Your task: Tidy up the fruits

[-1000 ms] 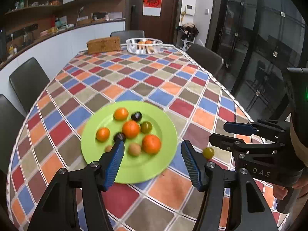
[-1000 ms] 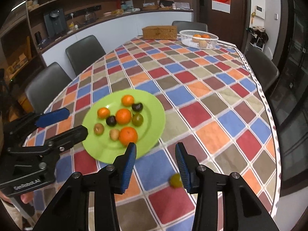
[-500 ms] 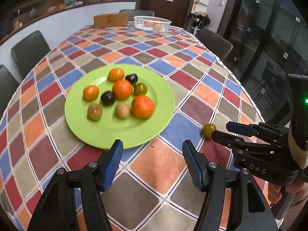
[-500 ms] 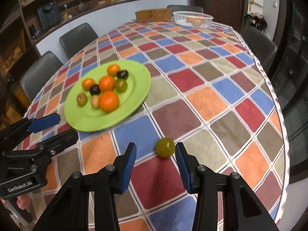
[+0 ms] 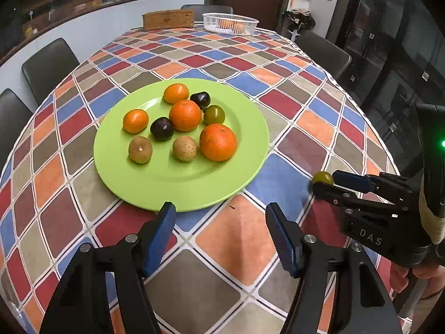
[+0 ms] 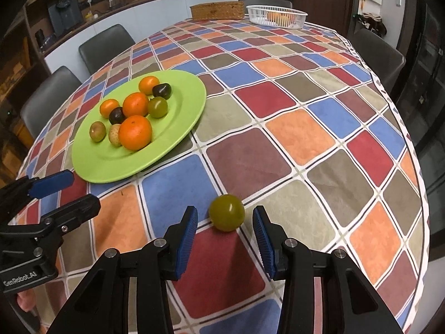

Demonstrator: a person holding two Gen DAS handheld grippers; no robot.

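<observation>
A green plate point(image 5: 155, 178) point(image 6: 178, 128) on the checked tablecloth holds several fruits: oranges, dark plums, a green one and two brownish ones. One loose green fruit point(image 6: 226, 216) point(image 5: 322, 178) lies on the cloth right of the plate. My right gripper point(image 6: 225, 224) is open, its blue pads on either side of the loose fruit without touching it. It also shows in the left wrist view point(image 5: 326, 183). My left gripper point(image 5: 221, 220) is open and empty just before the plate's near rim, also seen at the left of the right wrist view point(image 6: 66, 192).
A white basket point(image 5: 230, 22) point(image 6: 276, 14) with oranges and a wicker box point(image 5: 168, 19) point(image 6: 217, 10) stand at the table's far end. Dark chairs point(image 5: 48, 66) surround the table. The table's right edge point(image 6: 417, 172) is near the loose fruit.
Both grippers have moved forward and lower toward the table. The loose green fruit now sits between my right gripper's fingers; before it lay ahead of them.
</observation>
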